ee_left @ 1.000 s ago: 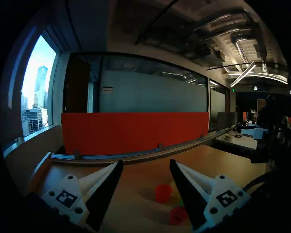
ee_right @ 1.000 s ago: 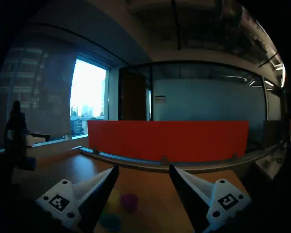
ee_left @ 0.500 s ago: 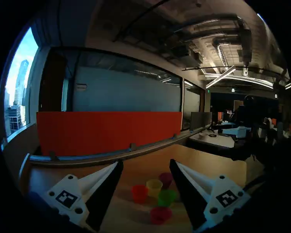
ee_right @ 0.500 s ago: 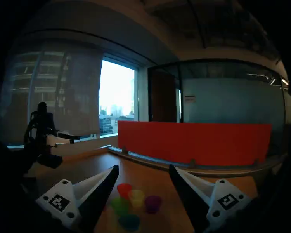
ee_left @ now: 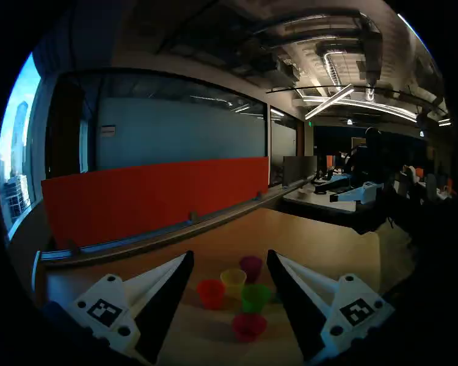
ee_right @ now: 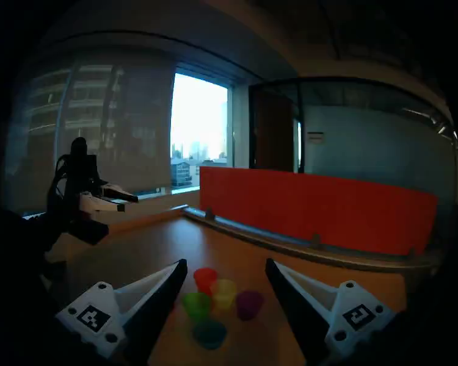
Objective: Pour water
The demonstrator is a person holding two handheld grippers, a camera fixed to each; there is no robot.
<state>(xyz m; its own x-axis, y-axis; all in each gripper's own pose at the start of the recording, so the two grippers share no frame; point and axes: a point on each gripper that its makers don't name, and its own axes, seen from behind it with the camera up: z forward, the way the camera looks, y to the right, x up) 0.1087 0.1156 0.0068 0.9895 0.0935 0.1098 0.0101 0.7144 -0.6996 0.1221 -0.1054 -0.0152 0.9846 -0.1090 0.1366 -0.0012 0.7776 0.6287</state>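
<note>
Jaws on the left gripper point(ee_left: 229, 252) stand spread wide, pinching nothing. Low in the gap between them, on the wooden counter point(ee_left: 327, 244), a red cup point(ee_left: 249, 326) sits nearest. Just past it a green cup point(ee_left: 255, 297) stands toward the right jaw and an orange cup point(ee_left: 211, 293) toward the left jaw. A yellow cup point(ee_left: 234, 280) and a purple cup point(ee_left: 251, 267) stand farther out. All are upright and close together. Whether they touch, or whether any holds water, I cannot tell. Beyond the jaw tips a red panel point(ee_left: 156, 195) runs along the far edge of the counter.

The right gripper point(ee_right: 226, 261) also has its jaws spread and empty. Between them a blue cup point(ee_right: 209, 332) sits nearest, with the green cup point(ee_right: 196, 304) toward the left jaw and the purple cup point(ee_right: 248, 304) toward the right jaw. The yellow cup point(ee_right: 223, 293) stands between those two, a little farther out. A bright window point(ee_right: 198, 140) shows far beyond the left jaw.
</note>
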